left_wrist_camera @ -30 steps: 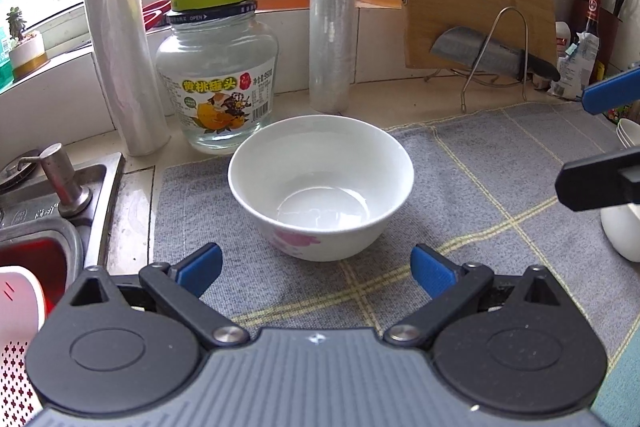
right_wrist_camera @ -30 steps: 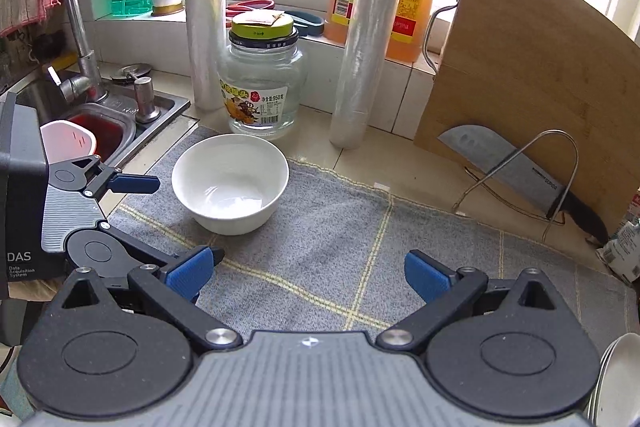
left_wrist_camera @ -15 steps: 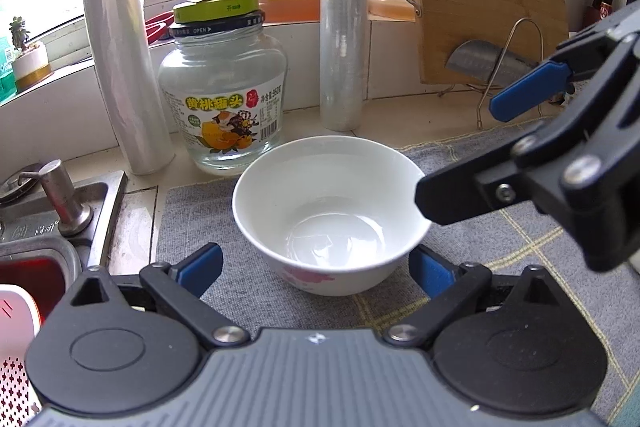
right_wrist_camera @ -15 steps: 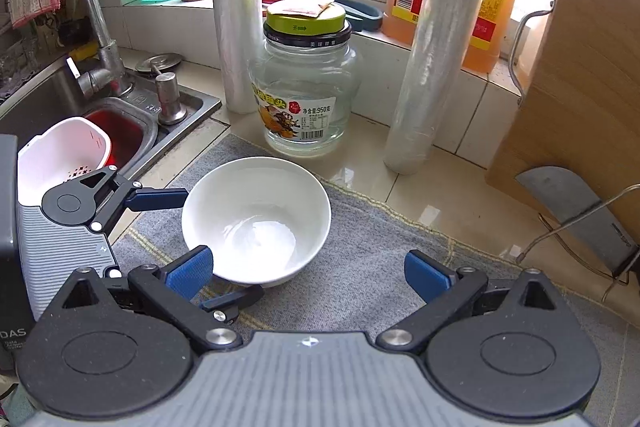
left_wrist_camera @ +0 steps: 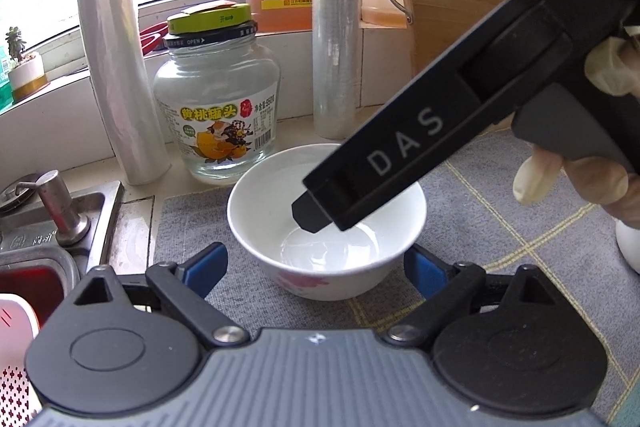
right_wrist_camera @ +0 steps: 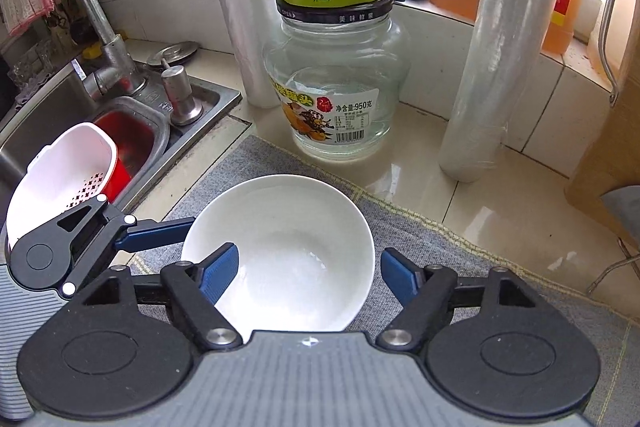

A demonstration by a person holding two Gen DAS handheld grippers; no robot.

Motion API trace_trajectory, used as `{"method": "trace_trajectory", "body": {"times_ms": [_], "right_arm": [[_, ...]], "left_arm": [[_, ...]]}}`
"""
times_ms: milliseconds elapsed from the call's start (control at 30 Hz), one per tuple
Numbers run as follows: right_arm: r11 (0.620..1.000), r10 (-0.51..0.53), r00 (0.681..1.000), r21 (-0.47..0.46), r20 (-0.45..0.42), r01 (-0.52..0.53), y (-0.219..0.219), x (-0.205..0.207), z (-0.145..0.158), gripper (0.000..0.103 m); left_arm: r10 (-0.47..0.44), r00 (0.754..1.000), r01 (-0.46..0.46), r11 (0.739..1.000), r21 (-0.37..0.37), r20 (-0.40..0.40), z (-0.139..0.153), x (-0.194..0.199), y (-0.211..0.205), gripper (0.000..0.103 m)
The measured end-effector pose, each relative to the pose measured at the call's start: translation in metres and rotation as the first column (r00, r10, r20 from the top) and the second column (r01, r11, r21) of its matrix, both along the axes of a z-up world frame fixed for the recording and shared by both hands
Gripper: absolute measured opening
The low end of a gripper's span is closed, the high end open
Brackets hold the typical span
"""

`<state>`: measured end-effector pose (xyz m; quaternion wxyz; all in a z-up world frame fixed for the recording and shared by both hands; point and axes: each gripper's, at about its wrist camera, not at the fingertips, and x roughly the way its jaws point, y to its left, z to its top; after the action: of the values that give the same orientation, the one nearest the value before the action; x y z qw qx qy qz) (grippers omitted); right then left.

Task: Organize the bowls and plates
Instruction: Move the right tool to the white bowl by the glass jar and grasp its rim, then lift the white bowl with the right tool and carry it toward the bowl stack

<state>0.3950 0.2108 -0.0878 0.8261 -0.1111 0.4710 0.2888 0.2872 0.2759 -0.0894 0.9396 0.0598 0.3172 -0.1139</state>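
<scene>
Right fingers (right_wrist_camera: pixel 218 275): the right gripper (right_wrist_camera: pixel 308 275) has dropped over the white bowl (right_wrist_camera: pixel 288 251) since a second ago and its jaws are closing; one blue pad is inside the bowl near the left rim, the other just outside the right wall. Neither pad visibly presses on the bowl yet, so I read the grip as not made.
Left fingers (left_wrist_camera: pixel 206 267): the left gripper (left_wrist_camera: pixel 316 267) is fairly wide and closing slowly; its pads flank the bowl low on either side, near but apart from the wall.
Bowl: upright and empty on the grey mat (right_wrist_camera: pixel 420 227), just in front of the glass jar (right_wrist_camera: pixel 336 87), with a pink flower print on its near side in the left wrist view.
What changed: a second ago the right gripper was well off to the side with its jaws at their widest; now its black body crosses the left wrist view, reaching down into the bowl, with the person's gloved hand (left_wrist_camera: pixel 580 179) on the handle.
Meaning for the task: my judgement is that the bowl's pick-up is beginning; the rim pinch must finish before lifting.
Risk: a smooth, glazed wall could slip from a partial pinch.
Surroundings: the sink (right_wrist_camera: pixel 132 119) lies left of the mat; two rolls of film stand on the worktop (right_wrist_camera: pixel 460 211) behind.
</scene>
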Motion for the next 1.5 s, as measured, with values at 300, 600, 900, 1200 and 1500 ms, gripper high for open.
{"method": "trace_trajectory", "body": {"times_ms": [300,600,900,1200,1500], "right_arm": [[1.000,0.013,1.000,0.023,-0.016,-0.013,0.002,0.010,-0.005,0.078],[0.999,0.007,1.000,0.042,-0.031,-0.005,0.001,0.015,-0.007,0.072],[0.999,0.015,0.999,0.041,-0.040,-0.014,-0.001,0.012,-0.005,0.071],[0.999,-0.038,0.997,0.031,-0.063,0.040,-0.022,0.021,-0.005,0.082],[0.997,-0.011,0.996,0.080,-0.093,0.018,-0.018,0.021,-0.003,0.082]], "left_arm": [[-0.044,0.999,0.044,0.999,-0.023,0.000,0.000,0.003,0.002,0.087],[-0.050,0.999,0.050,0.998,-0.027,-0.002,0.000,0.003,0.003,0.087],[-0.068,0.998,0.068,0.998,-0.010,-0.010,0.001,0.000,0.003,0.086],[-0.074,0.997,0.074,0.997,-0.013,-0.008,0.000,-0.001,0.003,0.086],[-0.071,0.997,0.071,0.997,-0.015,-0.009,0.000,-0.001,0.003,0.086]]}}
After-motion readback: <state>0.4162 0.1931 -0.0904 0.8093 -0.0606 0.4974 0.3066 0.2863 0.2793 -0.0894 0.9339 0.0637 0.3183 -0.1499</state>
